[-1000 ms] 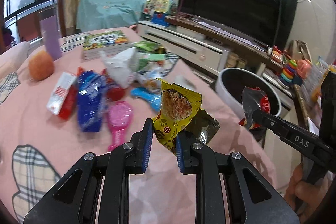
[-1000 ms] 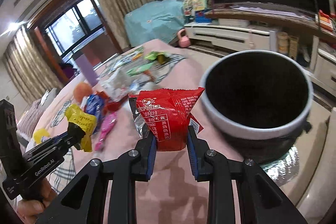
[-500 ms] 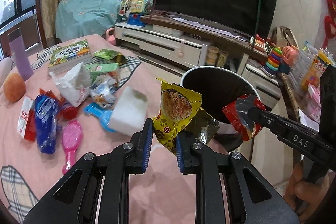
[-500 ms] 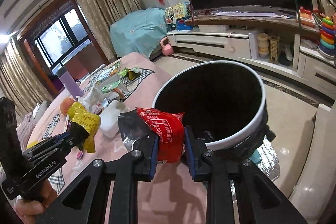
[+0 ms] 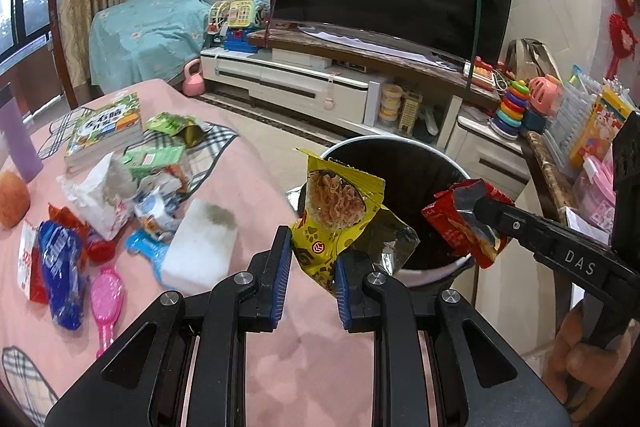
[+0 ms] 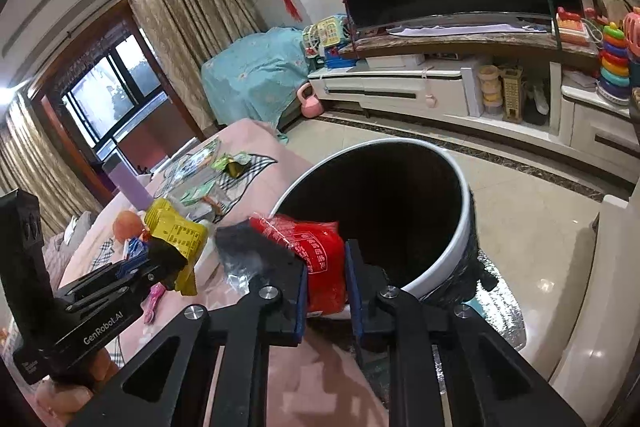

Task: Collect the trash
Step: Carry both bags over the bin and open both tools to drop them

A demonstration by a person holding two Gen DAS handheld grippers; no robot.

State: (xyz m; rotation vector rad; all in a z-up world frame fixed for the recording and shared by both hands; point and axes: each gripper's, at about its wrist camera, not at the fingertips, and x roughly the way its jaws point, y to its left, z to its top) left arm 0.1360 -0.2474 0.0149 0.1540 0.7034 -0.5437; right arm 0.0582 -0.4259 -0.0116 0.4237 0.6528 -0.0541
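over bin (image 6: 448, 259): l gripper (image 5: 310, 269) clamps yellow wrapper (image 5: 340, 211), r gripper (image 6: 326, 283) red wrapper (image 6: 320, 259); bottom unseen.

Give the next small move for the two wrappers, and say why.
Probably carry both a little further over the white-rimmed black bin, then release: the left gripper grips the yellow snack wrapper and the right gripper the red wrapper, both near its rim.

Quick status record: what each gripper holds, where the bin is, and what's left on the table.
left gripper: shut on yellow snack wrapper
right gripper: jaws just been closing, shut on red snack wrapper
trash bin: beside the table edge, open, dark inside
red wrapper position: at the bin's near rim
table: blue packet, green wrappers, white bag left
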